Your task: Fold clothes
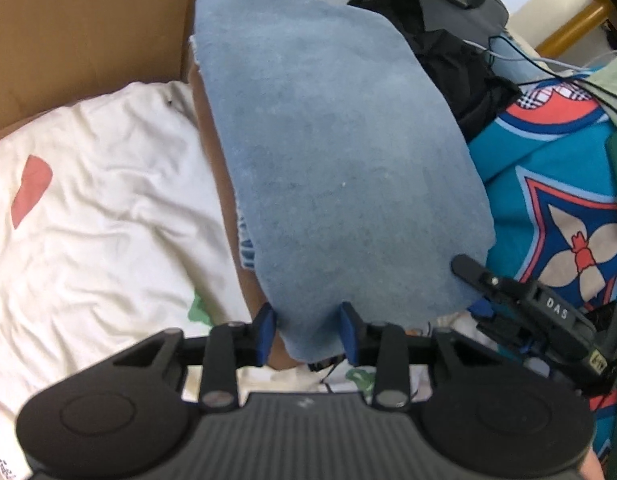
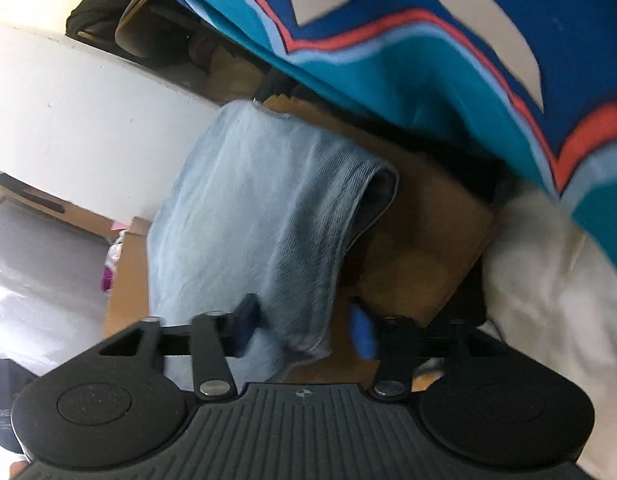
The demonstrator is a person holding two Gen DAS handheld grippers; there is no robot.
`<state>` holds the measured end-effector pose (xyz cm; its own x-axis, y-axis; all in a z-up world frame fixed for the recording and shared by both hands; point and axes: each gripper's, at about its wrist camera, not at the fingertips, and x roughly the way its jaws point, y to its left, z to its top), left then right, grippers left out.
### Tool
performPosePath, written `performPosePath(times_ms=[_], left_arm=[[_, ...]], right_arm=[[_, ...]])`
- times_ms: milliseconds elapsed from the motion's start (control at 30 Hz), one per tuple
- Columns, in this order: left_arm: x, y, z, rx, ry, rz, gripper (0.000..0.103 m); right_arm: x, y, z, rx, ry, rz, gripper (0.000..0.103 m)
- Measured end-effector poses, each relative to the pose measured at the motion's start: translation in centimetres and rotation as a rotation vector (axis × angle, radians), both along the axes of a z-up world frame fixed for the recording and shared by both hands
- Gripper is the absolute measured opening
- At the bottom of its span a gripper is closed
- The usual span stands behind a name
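Towel between two grippers

One light-blue towel (image 1: 340,160) fills the centre of the left wrist view. Left gripper (image 1: 308,336), at six o'clock, has its near edge between part-open jaws; whether the pads clamp it I cannot tell. Right gripper (image 2: 304,332), at four o'clock there, likewise straddles a folded corner, grip unclear. One white sheet (image 1: 108,208) lies at nine o'clock.
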<state>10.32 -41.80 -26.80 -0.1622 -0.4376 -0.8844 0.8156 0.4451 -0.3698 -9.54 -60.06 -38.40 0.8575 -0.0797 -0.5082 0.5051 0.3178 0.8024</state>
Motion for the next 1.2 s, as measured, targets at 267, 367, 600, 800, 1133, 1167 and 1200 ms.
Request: performPosePath(times_ms=[267, 367, 600, 800, 1133, 1167, 1200], left_arm=[[-0.3, 0.6, 1.1, 0.039, -0.022, -0.028, 0.023], [-0.5, 0.3, 1.0, 0.118, -0.054, -0.048, 0.017], [-0.5, 1.5, 2.8, 0.171, -0.106, -0.055, 0.031], [0.5, 2.8, 5.3, 0.188, -0.096, -0.037, 0.057], [2.9, 5.6, 11.6, 0.202, -0.138, 0.044, 0.083], [3.1, 5.9, 12.2, 0.204, -0.136, 0.061, 0.083], [3.4, 6.2, 12.8, 0.203, -0.132, 0.074, 0.084]], right_arm=[[-0.4, 1.0, 1.1, -0.033, -0.006, 0.044, 0.024], [-0.3, 0.8, 1.6, -0.041, 0.043, 0.045, 0.03], [0.1, 1.7, 3.9, -0.092, 0.176, 0.077, 0.051], [2.4, 2.5, 5.4, -0.163, 0.265, 0.224, 0.075], [4.5, 3.8, 11.1, -0.219, 0.397, 0.376, 0.091], [4.6, 4.0, 12.0, -0.234, 0.408, 0.391, 0.091], [4.8, 4.0, 12.9, -0.252, 0.416, 0.399, 0.091]])
